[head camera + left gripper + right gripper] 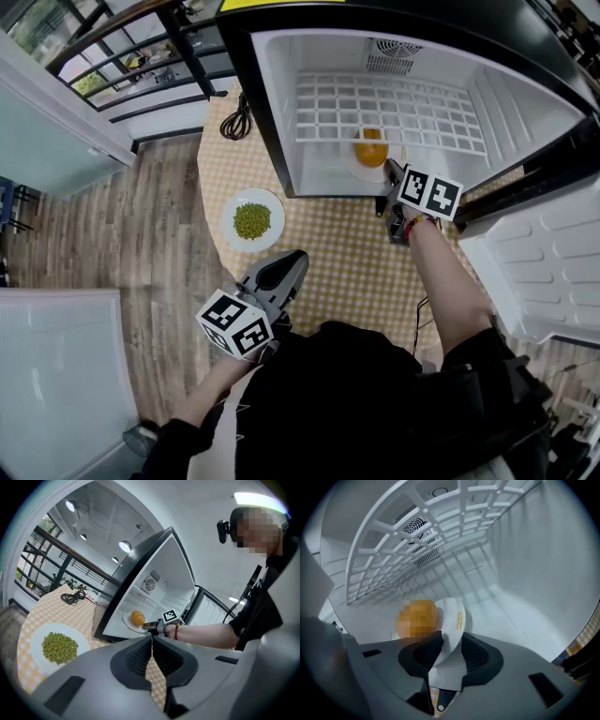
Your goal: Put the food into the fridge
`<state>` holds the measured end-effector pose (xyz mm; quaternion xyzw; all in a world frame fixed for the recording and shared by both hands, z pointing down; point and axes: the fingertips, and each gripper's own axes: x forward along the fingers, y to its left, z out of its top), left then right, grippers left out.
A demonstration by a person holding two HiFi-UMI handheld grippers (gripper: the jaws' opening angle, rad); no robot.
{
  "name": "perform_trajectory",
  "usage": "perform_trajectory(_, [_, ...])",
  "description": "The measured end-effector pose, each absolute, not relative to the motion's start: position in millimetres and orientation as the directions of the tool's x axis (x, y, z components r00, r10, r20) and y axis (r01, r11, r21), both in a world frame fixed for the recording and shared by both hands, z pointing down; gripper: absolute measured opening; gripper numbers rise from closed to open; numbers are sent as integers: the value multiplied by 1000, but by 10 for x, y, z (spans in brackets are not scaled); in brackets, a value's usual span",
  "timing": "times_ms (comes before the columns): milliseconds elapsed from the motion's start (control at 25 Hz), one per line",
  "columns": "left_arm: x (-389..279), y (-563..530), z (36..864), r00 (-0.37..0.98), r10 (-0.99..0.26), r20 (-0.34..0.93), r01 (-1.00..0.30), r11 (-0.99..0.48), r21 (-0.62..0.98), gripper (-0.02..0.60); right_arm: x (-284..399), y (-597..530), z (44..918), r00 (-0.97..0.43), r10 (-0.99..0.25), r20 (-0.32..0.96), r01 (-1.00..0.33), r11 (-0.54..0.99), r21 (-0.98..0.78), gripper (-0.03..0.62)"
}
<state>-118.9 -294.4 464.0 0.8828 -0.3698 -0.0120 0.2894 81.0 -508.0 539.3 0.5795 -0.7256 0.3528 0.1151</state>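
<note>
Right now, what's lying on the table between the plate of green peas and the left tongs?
Nothing. The head view shows only bare checked tablecloth between the plate of green peas and the left tongs.

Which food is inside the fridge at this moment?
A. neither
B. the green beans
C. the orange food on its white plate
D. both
C: the orange food sits on its white plate on the floor of the fridge, while the green beans are out on the checked table.
</note>
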Motion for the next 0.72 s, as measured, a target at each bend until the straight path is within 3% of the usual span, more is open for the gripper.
perform_trajectory(280, [-1198,-2954,4642,725,-663,187,-643,-554,528,18,777,-5067,5396,-296,-757,583,-939,119,-323,148])
perform_trajectory(520, [-1225,-2954,4655,720,-667,193,-647,-545,534,18,676,-5021,5411,-258,-752,606,-965,233,-121,181])
perform_trajectory(720, [-1249,-2949,4678,716,-671,193,-649,-540,536,19,670,-5025,5418,-247,-758,604,-966,239,-95,184])
